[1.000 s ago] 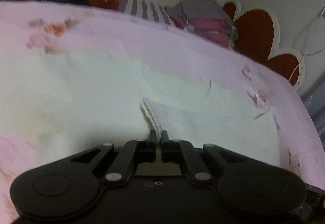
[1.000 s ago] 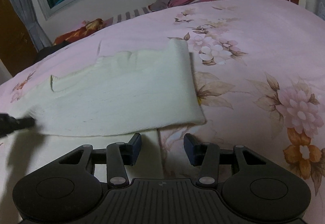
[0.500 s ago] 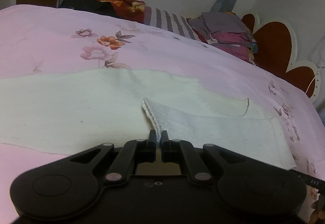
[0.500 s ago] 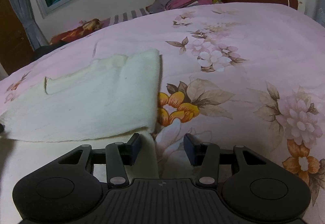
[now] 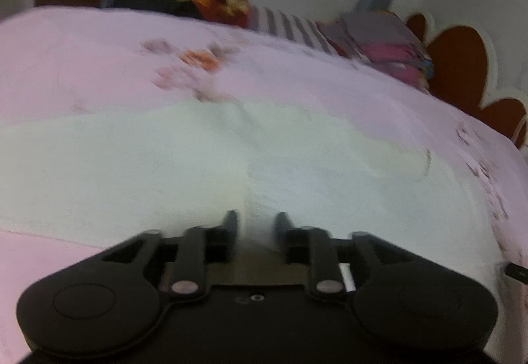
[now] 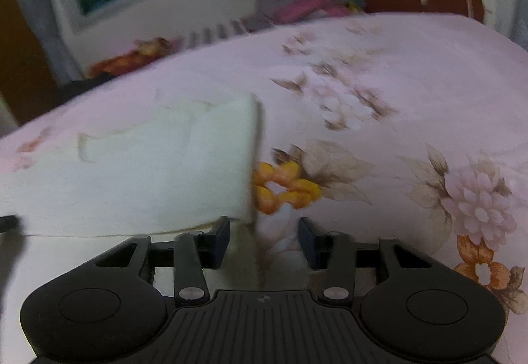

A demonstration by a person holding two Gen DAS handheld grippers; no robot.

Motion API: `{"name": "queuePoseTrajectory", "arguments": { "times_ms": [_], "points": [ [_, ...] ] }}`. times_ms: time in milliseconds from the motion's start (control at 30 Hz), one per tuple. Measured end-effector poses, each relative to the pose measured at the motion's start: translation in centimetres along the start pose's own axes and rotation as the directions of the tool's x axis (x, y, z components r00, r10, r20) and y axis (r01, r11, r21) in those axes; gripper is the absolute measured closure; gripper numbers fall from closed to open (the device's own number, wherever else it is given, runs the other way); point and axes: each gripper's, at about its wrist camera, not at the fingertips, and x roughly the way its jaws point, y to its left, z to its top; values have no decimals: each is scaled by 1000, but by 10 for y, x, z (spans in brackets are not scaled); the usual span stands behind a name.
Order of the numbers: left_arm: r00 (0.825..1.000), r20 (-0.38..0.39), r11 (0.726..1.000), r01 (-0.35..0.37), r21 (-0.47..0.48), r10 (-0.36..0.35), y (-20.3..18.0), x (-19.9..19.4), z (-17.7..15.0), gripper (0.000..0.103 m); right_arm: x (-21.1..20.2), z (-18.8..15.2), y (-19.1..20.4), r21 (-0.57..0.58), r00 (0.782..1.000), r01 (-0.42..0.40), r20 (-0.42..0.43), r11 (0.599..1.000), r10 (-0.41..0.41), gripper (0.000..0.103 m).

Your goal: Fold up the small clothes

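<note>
Left hand-held gripper (image 5: 254, 225) just opened, cream garment (image 5: 165, 172) released, right hand-held gripper (image 6: 264, 240) open, empty

The left gripper (image 5: 254, 225) has just been opening — the cream garment's (image 5: 198, 165) folded corner is no longer pinched; it lies flat.

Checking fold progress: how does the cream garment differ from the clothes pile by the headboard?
The cream garment is one pale piece, spread wide with a layer folded over; the clothes pile is grey and pink, stacked compactly. The garment lies near the camera, the pile far behind.
</note>
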Motion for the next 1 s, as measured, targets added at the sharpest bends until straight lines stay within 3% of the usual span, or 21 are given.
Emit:
{"name": "queuePoseTrajectory", "arguments": {
  "times_ms": [100,133,233,300,367,467,533,667,767,867,933,1000],
  "points": [
    [998,67,999,-7,48,4,-11,-22,-3,75,-11,2,7,-30,999,-35,23,999,36,101],
    [997,82,997,4,81,-10,-23,-25,-3,70,-11,4,9,-31,999,-43,31,999,44,101],
    [995,90,979,31,200,-50,-70,-17,-8,33,6,13,20,-35,998,-59,16,998,60,101],
    [995,61,972,62,226,-77,-87,-4,-13,40,20,13,29,-58,997,-74,-12,996,73,101],
    [998,34,977,46,208,-54,-86,9,-14,55,32,12,30,-80,998,-57,-40,995,54,101],
    [1000,5,993,7,116,-8,-53,22,-12,58,35,14,6,-19,999,9,-37,1000,-10,101],
    [1000,14,998,21,63,-22,-44,18,-7,58,34,19,2,-29,999,18,-39,999,-19,101],
    [997,55,994,39,105,-45,-68,16,6,51,37,38,23,-53,996,-86,14,995,86,101],
    [998,36,985,43,169,-50,-91,32,10,50,66,48,54,-111,988,-152,-34,982,150,101],
    [1000,20,984,13,178,-17,-88,44,12,51,91,48,78,-203,977,-206,-94,957,190,101],
    [1000,16,986,-27,167,24,-74,47,15,51,100,54,76,-239,986,-161,-73,958,148,101],
    [997,18,981,-75,178,73,-62,48,16,51,110,74,49,-160,997,-75,-35,984,70,101]
  ]
}}
